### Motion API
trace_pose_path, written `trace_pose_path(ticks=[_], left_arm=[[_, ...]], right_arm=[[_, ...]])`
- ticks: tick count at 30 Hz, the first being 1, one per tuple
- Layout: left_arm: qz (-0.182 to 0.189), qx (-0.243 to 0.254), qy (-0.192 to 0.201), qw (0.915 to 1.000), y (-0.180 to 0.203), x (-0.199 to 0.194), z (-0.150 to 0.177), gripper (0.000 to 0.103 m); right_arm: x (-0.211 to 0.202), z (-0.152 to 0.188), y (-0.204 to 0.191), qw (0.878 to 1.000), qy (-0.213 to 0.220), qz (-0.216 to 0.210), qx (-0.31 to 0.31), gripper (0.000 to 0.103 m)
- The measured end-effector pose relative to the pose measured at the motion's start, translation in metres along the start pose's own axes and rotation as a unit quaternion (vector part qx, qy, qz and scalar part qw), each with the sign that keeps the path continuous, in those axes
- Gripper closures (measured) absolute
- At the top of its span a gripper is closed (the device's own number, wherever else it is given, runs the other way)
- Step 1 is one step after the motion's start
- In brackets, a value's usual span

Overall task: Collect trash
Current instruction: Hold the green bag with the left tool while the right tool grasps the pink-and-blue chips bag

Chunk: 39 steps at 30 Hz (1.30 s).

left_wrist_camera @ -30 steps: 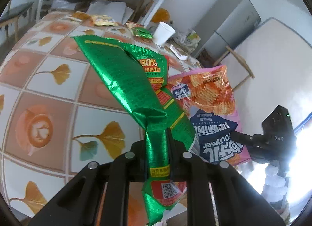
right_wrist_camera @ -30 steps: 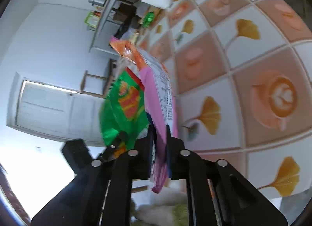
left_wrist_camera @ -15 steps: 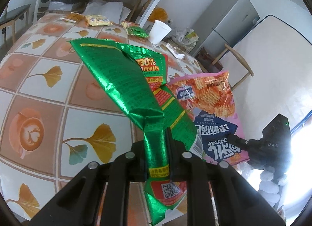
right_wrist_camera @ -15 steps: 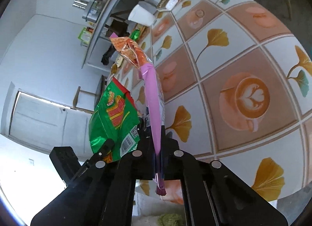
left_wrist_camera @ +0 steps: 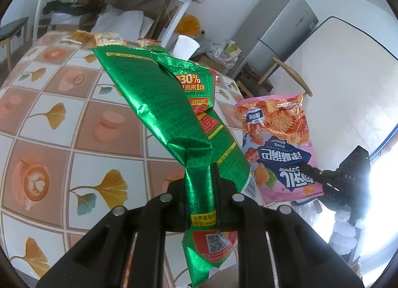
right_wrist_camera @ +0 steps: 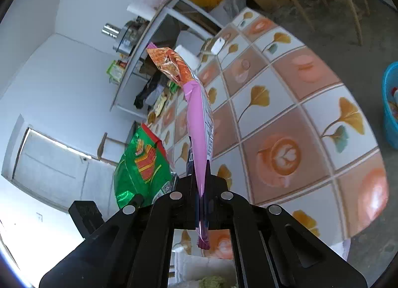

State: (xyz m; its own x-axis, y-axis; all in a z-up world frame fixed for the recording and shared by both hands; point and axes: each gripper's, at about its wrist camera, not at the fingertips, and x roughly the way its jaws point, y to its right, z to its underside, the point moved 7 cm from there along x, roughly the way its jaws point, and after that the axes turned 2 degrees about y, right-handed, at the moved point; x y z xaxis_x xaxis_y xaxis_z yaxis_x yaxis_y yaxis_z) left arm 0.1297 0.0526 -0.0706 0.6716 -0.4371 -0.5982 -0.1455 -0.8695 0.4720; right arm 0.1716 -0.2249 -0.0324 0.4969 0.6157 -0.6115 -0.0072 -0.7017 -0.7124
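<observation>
Both snack bags look light, thin and crinkly, likely slippery, so a pinch on the flat end seam suits them. The left gripper (left_wrist_camera: 201,189) pinches the shiny green bag (left_wrist_camera: 159,104) mid-frame above the desk (left_wrist_camera: 44,114); the right gripper (right_wrist_camera: 202,197) clamps the pink bag (right_wrist_camera: 197,124) at centre

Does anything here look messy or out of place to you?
Yes. Snack wrappers and a white cup lie scattered at the table's far end. Each gripper pinches a crumpled empty bag clear of the table: left gripper the green bag, right gripper the pink bag.
</observation>
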Motion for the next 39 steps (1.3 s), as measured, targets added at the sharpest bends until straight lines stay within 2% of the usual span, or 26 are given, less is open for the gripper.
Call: trace_pose_path(ticks=[12, 20, 30, 39], left_arm=[[-0.001, 0.065, 0.002, 0.9979, 0.036, 0.009, -0.010, 0.090], [-0.002, 0.114, 0.003, 0.9935, 0.070, 0.020, -0.015, 0.090], [0.016, 0.183, 0.005, 0.9830, 0.125, 0.040, -0.016, 0.090], [0.032, 0.237, -0.003, 0.9709, 0.172, 0.065, -0.009, 0.090]], right_arm=[[-0.043, -0.004, 0.025, 0.999, 0.048, -0.005, 0.026, 0.102], [-0.071, -0.004, 0.038, 0.996, 0.073, -0.015, 0.046, 0.102], [-0.115, -0.008, 0.062, 0.991, 0.115, -0.019, 0.071, 0.102], [-0.152, -0.007, 0.100, 0.983, 0.150, -0.016, 0.107, 0.102]])
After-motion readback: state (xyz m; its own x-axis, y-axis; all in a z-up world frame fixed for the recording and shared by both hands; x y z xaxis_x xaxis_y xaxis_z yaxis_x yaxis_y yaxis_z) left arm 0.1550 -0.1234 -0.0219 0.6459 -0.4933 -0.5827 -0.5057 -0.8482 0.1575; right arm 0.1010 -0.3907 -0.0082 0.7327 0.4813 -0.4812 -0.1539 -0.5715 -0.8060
